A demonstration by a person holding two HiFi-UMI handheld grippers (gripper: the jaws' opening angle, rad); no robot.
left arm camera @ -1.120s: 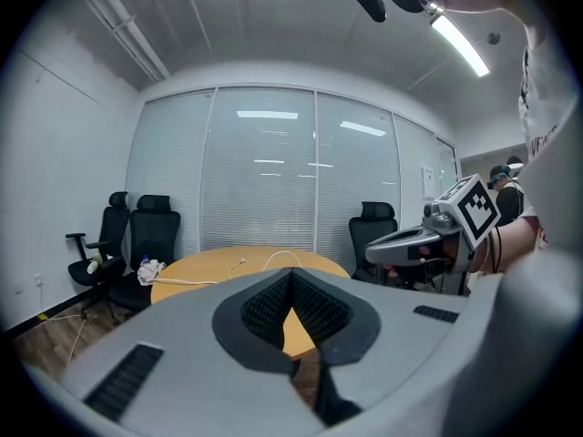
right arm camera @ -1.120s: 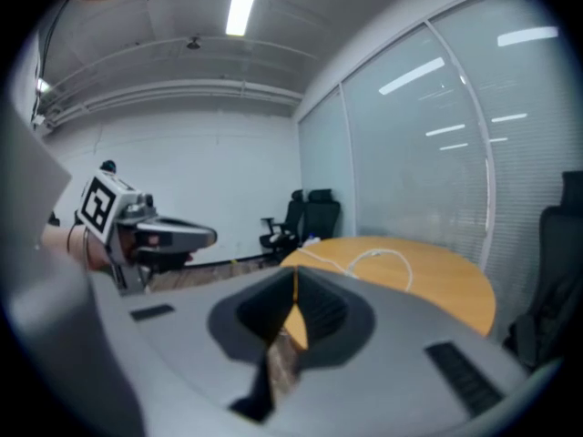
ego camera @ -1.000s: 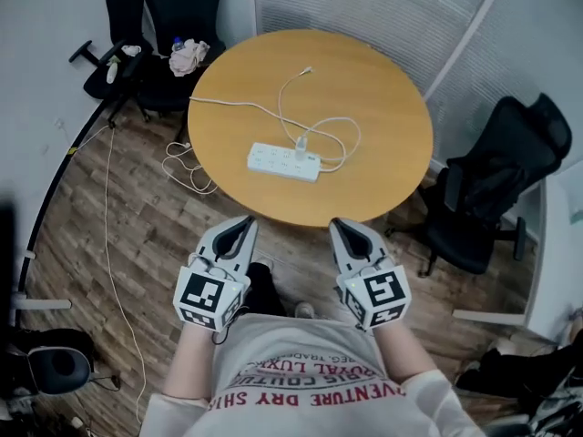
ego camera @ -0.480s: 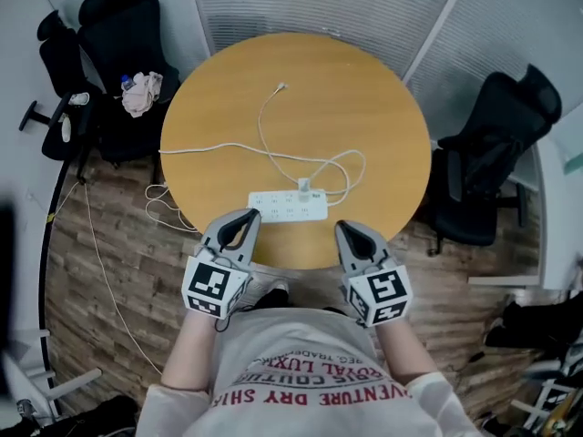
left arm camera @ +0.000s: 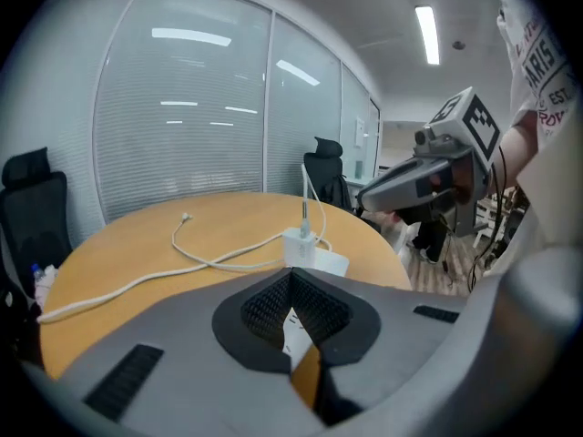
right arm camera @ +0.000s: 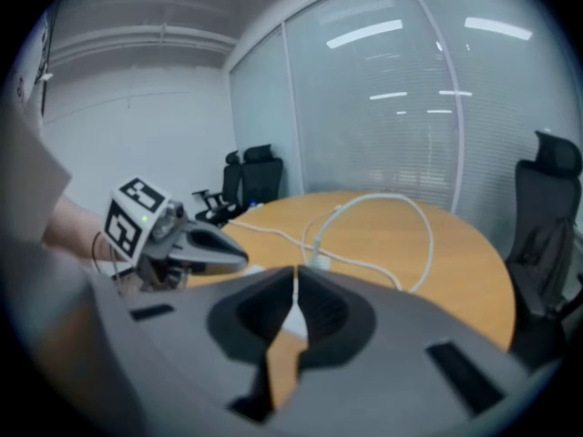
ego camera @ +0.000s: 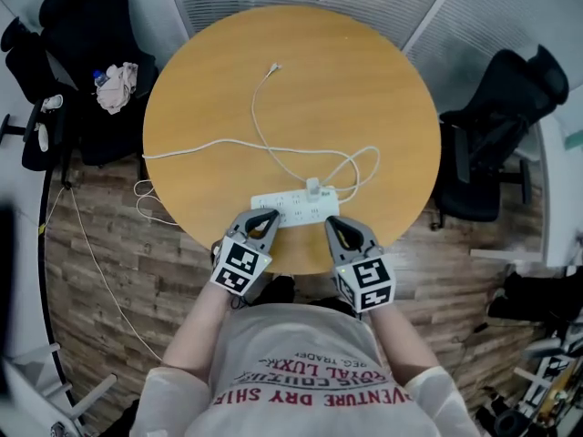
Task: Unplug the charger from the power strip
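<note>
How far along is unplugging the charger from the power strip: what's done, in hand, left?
Done: nothing; the charger sits plugged in the power strip. In hand: left gripper and right gripper, both shut and empty, hover at the strip's near side. Left: open, grip the charger, pull it out.

Left gripper [ego camera: 270, 216] tip is covering the power strip [ego camera: 301, 209]'s left end in head view. In left gripper view the gripper's own body is hiding most of the strip behind the charger [left arm camera: 301, 246]. Right gripper view is blurring strip detail. Socket switches are reading too small.
</note>
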